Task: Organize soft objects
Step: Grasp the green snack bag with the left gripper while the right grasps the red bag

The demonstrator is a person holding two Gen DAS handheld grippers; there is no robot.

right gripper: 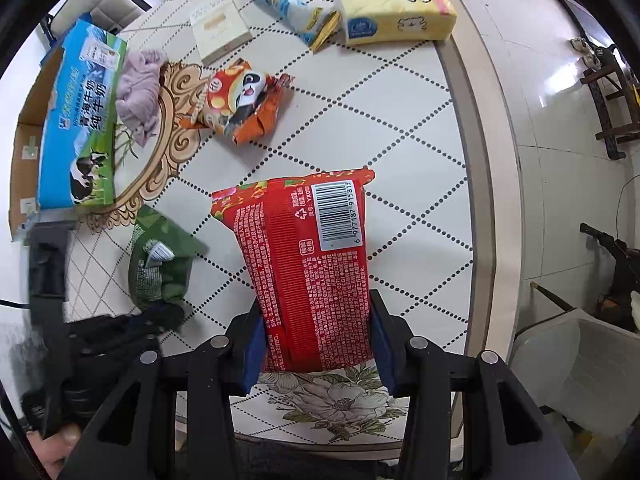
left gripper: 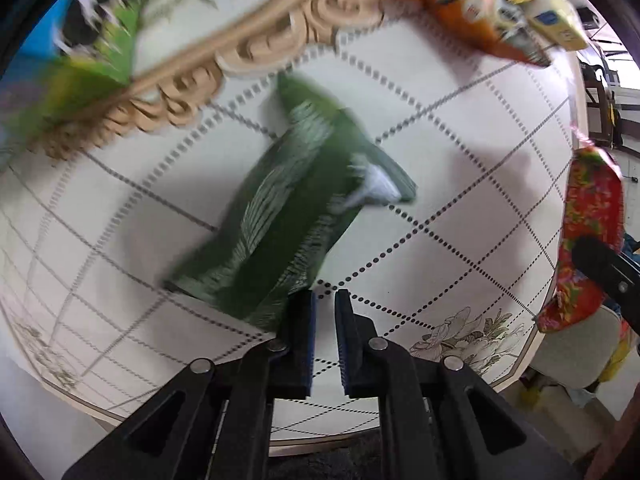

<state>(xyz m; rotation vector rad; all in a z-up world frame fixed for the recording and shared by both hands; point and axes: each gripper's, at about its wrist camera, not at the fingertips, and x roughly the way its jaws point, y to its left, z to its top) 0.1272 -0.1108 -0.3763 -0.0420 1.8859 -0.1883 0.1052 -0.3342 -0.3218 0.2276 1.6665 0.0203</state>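
Note:
A red packet (right gripper: 312,264) with a barcode hangs above the table, and my right gripper (right gripper: 316,304) is shut on its lower end. The left wrist view shows the same packet's floral side (left gripper: 588,232) at the right edge. A dark green packet (left gripper: 288,216), blurred, lies on the white table (left gripper: 460,200). My left gripper (left gripper: 325,296) stands at its near corner with the jaws shut. Only table shows in the thin slit between its pads, and the packet's corner lies against the outer side of the left finger. In the right wrist view the green packet (right gripper: 164,256) lies left of the red one.
A blue and green milk carton box (right gripper: 80,120) stands at the left with a lilac cloth (right gripper: 140,88) beside it. Farther back lie an orange panda snack bag (right gripper: 240,100), a white box (right gripper: 218,28), a blue bag (right gripper: 276,0) and a yellow tissue pack (right gripper: 396,8). Right of the table edge (right gripper: 484,160) stands a white chair (right gripper: 560,368).

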